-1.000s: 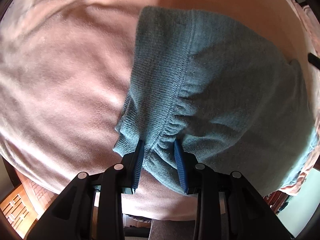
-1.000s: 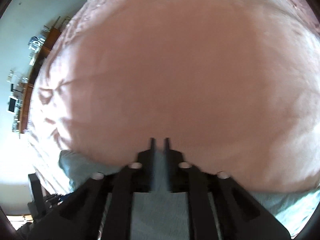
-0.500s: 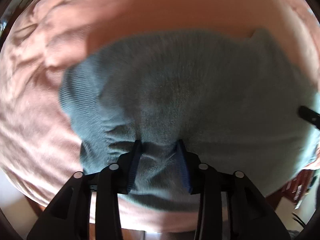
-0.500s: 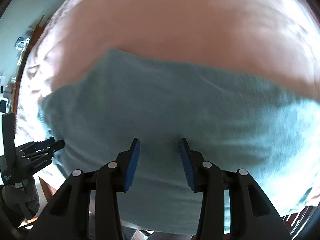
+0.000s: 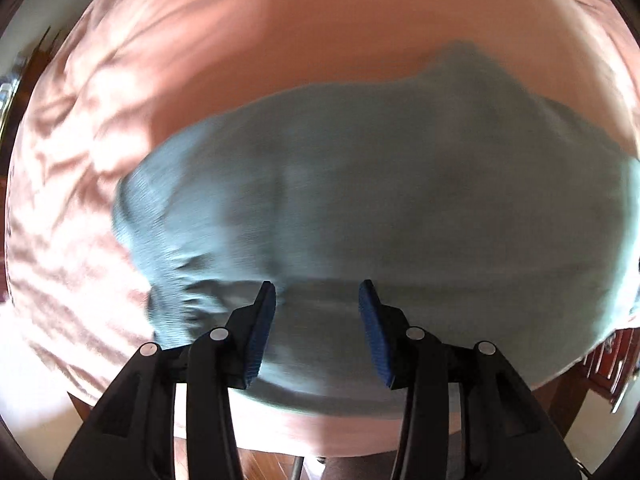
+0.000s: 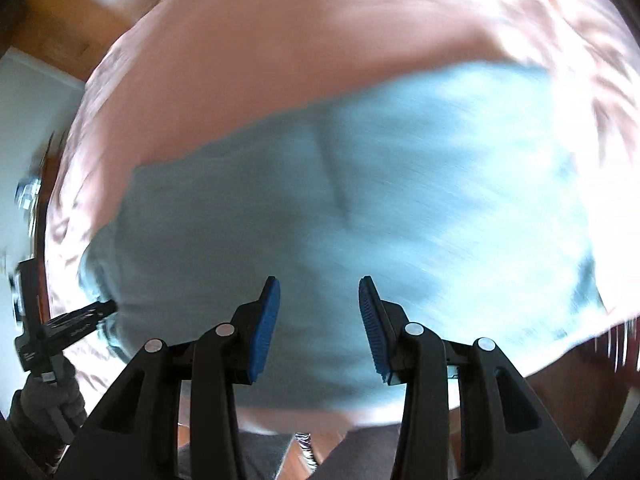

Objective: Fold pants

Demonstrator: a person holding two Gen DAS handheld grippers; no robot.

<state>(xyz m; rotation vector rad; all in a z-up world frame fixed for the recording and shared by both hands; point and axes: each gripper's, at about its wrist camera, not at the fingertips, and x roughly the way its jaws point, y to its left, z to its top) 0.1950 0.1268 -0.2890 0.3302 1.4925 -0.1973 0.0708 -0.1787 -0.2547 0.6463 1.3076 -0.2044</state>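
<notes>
The grey-blue knit pants [image 5: 380, 200] lie folded in a wide bundle on the pink bedspread [image 5: 240, 40]. My left gripper [image 5: 318, 292] is open and empty, raised above the near edge of the pants. In the right wrist view the pants [image 6: 360, 200] look light blue and blurred. My right gripper [image 6: 319, 288] is open and empty above their near edge. The left gripper [image 6: 80, 316] also shows at the far left of the right wrist view, by the pants' left end.
The pink bedspread [image 6: 280, 40] covers the whole surface around the pants. Wooden floor [image 5: 272, 464] shows below the near edge of the bed. Wooden furniture [image 5: 608, 360] stands at the right. A white wall [image 6: 32, 120] is at the left.
Both grippers let go of the pants and opened. Both have pulled back and up, so the whole folded bundle now shows lying on the bed.
</notes>
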